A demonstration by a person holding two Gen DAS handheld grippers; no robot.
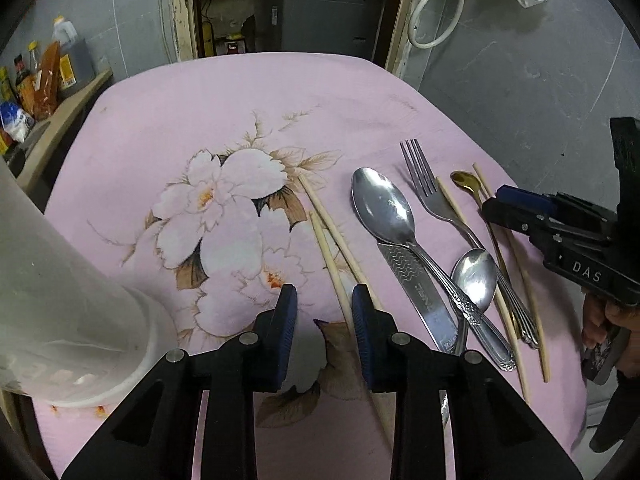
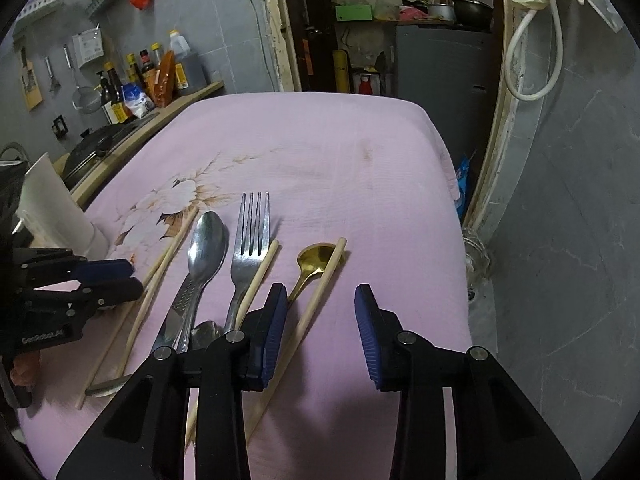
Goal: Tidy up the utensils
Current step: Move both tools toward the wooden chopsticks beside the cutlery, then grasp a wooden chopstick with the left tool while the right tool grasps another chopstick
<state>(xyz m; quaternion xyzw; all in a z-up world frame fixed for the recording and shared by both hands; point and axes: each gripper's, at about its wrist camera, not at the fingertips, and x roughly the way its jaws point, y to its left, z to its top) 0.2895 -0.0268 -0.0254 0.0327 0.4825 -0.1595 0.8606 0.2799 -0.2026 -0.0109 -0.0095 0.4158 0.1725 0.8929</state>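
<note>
On the pink flowered cloth (image 1: 168, 120) lie a large spoon (image 1: 380, 204), a fork (image 1: 424, 184), a knife (image 1: 420, 292), a small spoon (image 1: 474, 276), a gold spoon (image 2: 316, 256) and several wooden chopsticks (image 1: 332, 260). My left gripper (image 1: 324, 304) hovers low over the two left chopsticks. Its jaws stand partly apart, one stick just inside its right finger, no pad pressing. My right gripper (image 2: 320, 300) is likewise partly apart over the rightmost chopstick (image 2: 316, 300), which runs beside its left finger, untouched. A white plastic cup (image 1: 60, 300) stands at the left.
A counter with bottles and packets (image 2: 132, 84) runs along the left of the table. Behind the table's far edge (image 2: 312, 96) is a doorway with shelves. The cloth's right edge (image 2: 456, 200) drops beside a grey wall with a hanging hose. A hand (image 1: 600, 316) holds the right gripper.
</note>
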